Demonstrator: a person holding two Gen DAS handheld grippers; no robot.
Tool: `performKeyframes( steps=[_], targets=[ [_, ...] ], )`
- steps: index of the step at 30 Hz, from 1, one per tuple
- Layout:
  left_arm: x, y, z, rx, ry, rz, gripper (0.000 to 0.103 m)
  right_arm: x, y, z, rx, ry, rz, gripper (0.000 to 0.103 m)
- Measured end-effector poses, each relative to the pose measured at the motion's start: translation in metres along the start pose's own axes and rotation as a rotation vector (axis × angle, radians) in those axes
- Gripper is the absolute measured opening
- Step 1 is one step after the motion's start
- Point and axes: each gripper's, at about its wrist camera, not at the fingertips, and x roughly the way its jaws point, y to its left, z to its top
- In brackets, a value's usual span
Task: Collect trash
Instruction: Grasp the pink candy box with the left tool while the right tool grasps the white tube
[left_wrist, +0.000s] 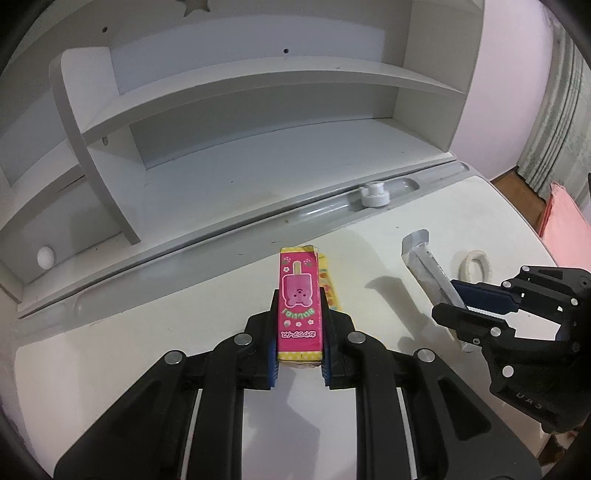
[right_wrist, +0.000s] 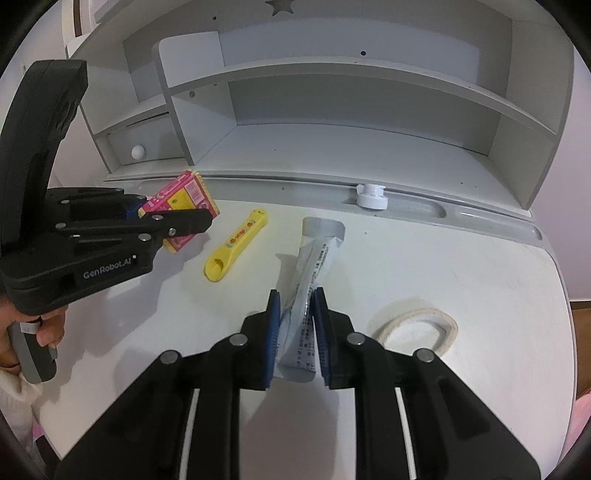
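Right wrist view: desk carries all. Wrapper at centre, between right gripper pads. Spoon at 10 o'clock from wrapper, lying on desk. Box further toward 10 o'clock, in left gripper. Cloth ring at 3 o'clock. Knob at 1 o'clock, in groove along desk's rear edge. Shelf unit at 12 o'clock, behind groove.

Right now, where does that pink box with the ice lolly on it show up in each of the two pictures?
Left wrist view: the pink box sits at centre, clamped in the left gripper.
Right wrist view: the same box is at the left edge, pinched by that gripper.
Shared landmark: the white knob in the desk's grey groove.
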Motion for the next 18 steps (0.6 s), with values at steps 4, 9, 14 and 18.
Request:
performKeyframes(
  steps=[4,9,14,18],
  targets=[
    [-0.007,-0.005,-0.002,0.005,-0.009,-0.004,0.016,-0.007,0.000,-0.004,0.000,-0.007,-0.005,0.019],
    [-0.016,-0.011,-0.005,0.015,-0.015,-0.006,0.016,-0.016,0.000,-0.010,0.006,-0.020,-0.007,0.019],
    [-0.026,-0.018,-0.007,0.029,-0.023,-0.002,0.016,-0.024,-0.002,-0.016,0.018,-0.029,-0.002,0.019],
    [-0.033,-0.026,-0.009,0.047,-0.028,0.000,0.016,-0.033,-0.003,-0.022,0.027,-0.044,0.001,0.019]
  ],
)
